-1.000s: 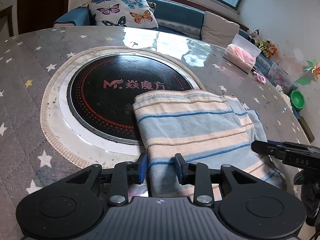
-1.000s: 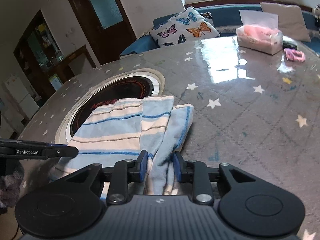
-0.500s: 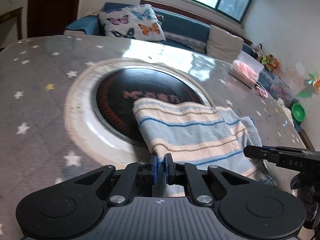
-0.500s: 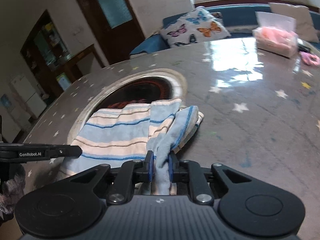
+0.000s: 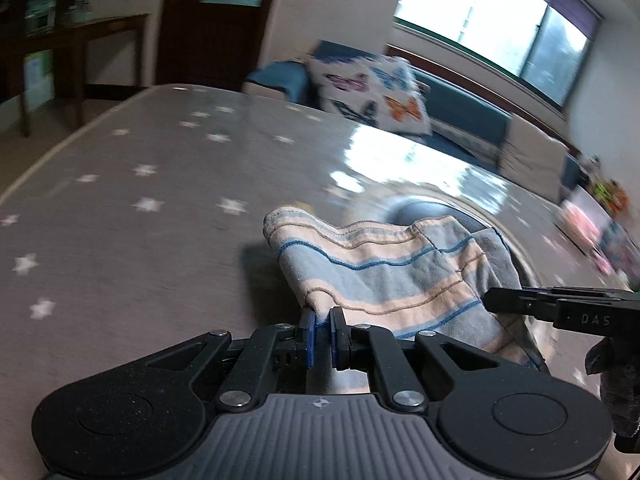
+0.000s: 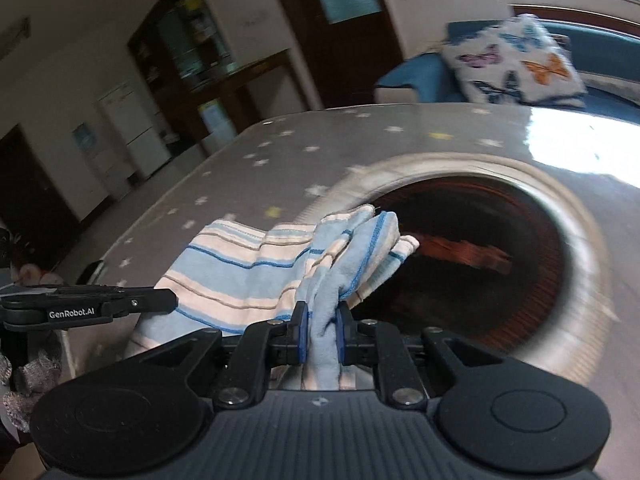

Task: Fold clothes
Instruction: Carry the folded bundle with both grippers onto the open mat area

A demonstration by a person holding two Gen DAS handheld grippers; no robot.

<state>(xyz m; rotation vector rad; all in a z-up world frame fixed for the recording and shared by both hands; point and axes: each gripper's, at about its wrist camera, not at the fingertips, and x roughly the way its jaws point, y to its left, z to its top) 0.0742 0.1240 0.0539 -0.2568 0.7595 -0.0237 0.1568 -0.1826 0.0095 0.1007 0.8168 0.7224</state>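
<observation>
A striped cloth (image 5: 384, 276) in pale blue, cream and dark blue hangs between both grippers above the grey star-patterned table (image 5: 132, 208). My left gripper (image 5: 322, 322) is shut on the cloth's near left corner. My right gripper (image 6: 322, 316) is shut on a bunched blue fold of the cloth (image 6: 256, 268), whose far layers droop over the round cooktop (image 6: 492, 256). Each view shows the other gripper's black finger at its side edge. Both views are blurred by motion.
The dark round cooktop (image 5: 424, 212) with its pale ring sits in the table's middle. A butterfly cushion (image 5: 368, 96) lies on the blue sofa behind. A pink-filled box (image 5: 584, 220) stands near the table's far right. A dark wooden cabinet (image 6: 192, 48) stands at the back wall.
Both grippers went from open around the cloth's near edge to shut on it, then lifted it and carried it to the left, off most of the cooktop.
</observation>
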